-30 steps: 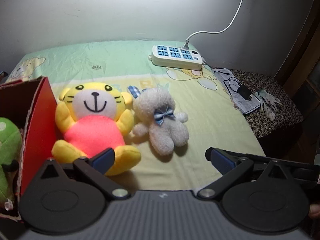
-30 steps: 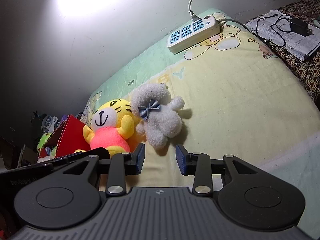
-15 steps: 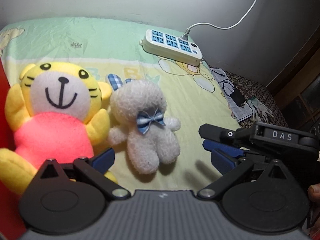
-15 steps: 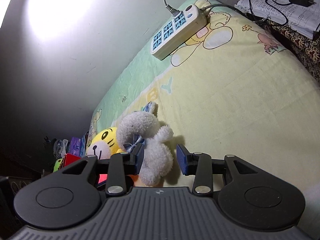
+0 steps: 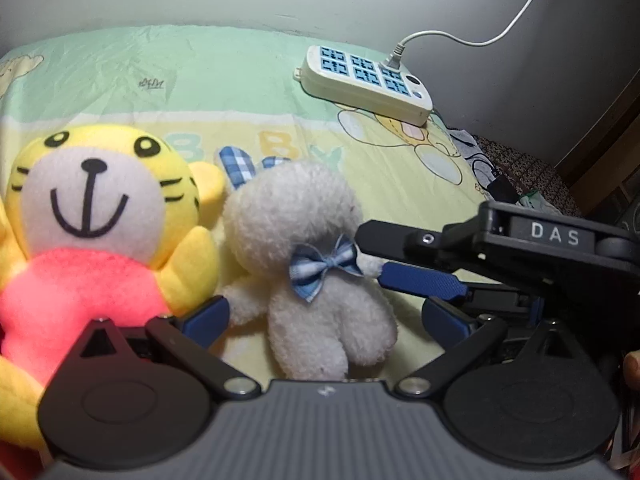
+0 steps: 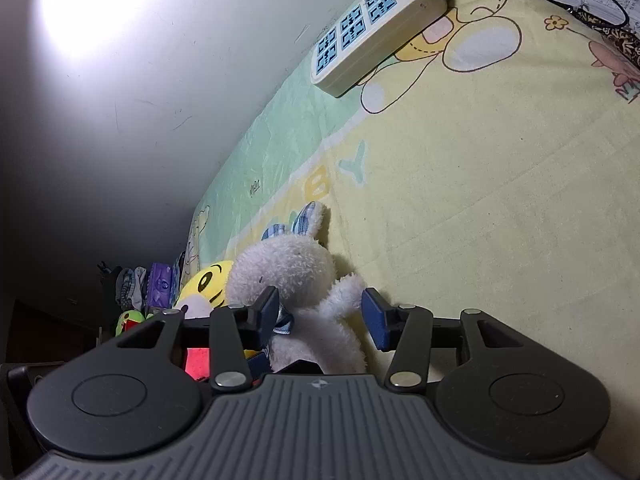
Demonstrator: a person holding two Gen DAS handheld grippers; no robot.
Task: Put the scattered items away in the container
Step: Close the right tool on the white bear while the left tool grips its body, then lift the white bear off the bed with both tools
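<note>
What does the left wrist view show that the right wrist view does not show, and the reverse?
Only the left wrist view shows the right gripper from outside, reaching in beside the white bunny, and the yellow tiger's whole face and pink belly. Only the right wrist view shows the bunny between its own opening jaws, pads not pressing, and dim clutter by the wall. Both show the bunny, tiger and power strip.
</note>
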